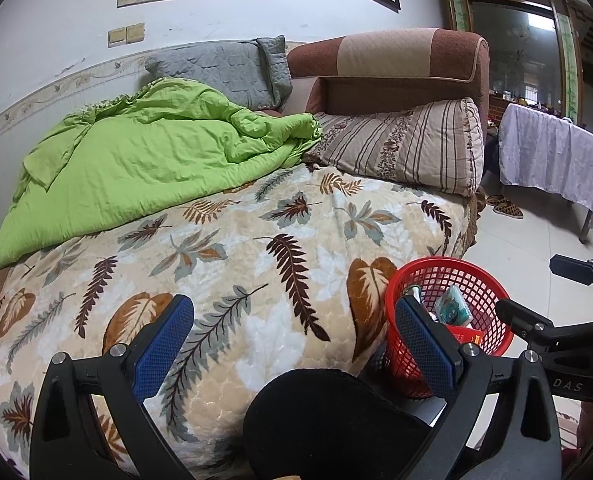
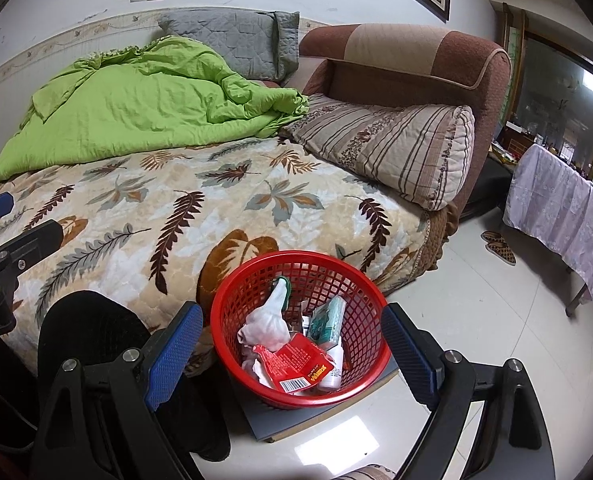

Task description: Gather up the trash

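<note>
A red mesh basket (image 2: 360,276) (image 1: 484,280) stands on the floor beside the bed. Inside lie a crumpled white tissue (image 2: 270,316), a red wrapper with a barcode (image 2: 296,364), a teal packet (image 2: 328,316) (image 1: 452,306) and a white tube (image 2: 332,376). My right gripper (image 2: 292,344) hovers open above the basket, its blue pads either side with nothing between them. My left gripper (image 1: 294,344) is open over the leaf-patterned blanket (image 1: 232,248), left of the basket, empty. The other gripper's black frame (image 1: 556,328) shows at the right edge.
A green quilt (image 1: 136,160), a grey pillow (image 1: 224,68) and a striped pillow (image 1: 408,144) lie on the bed against a brown headboard (image 1: 408,64). A flat grey board (image 2: 296,416) lies under the basket. A cloth-covered table (image 2: 564,216) and slippers (image 2: 498,246) stand on the tiled floor. A black-clad knee (image 2: 88,328) is near.
</note>
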A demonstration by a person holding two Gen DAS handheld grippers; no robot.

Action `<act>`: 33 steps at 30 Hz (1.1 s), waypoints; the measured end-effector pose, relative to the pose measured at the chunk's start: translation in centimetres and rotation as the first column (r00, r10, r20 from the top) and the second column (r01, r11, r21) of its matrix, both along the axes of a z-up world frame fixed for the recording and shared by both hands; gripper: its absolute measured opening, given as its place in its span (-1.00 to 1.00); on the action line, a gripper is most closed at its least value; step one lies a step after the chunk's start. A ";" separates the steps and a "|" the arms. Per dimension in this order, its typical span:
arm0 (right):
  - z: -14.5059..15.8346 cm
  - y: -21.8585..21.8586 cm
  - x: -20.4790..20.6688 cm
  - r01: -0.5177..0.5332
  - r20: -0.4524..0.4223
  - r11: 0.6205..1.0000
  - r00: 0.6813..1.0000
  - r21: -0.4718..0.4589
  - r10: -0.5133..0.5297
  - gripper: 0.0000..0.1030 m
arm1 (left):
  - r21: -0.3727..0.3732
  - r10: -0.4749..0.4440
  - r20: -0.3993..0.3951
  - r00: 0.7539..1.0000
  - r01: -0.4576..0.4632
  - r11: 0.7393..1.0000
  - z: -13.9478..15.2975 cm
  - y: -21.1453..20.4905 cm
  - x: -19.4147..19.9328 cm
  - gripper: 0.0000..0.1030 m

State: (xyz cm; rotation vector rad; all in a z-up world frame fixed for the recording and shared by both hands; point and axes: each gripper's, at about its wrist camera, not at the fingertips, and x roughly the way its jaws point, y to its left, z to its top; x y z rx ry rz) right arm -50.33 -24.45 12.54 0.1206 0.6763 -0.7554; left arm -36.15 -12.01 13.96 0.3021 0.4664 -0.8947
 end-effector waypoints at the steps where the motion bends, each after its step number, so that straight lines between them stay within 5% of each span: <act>1: 0.0 0.0 0.0 -0.001 -0.001 1.000 1.000 0.001 0.001 0.81 | -0.001 -0.001 0.001 1.000 0.001 1.000 0.0 0.1 0.0 0.94; 33: -0.5 -0.1 0.1 0.003 -0.010 1.000 1.000 0.012 -0.003 0.81 | 0.000 -0.004 -0.010 1.000 0.004 1.000 0.3 -0.1 -0.6 0.95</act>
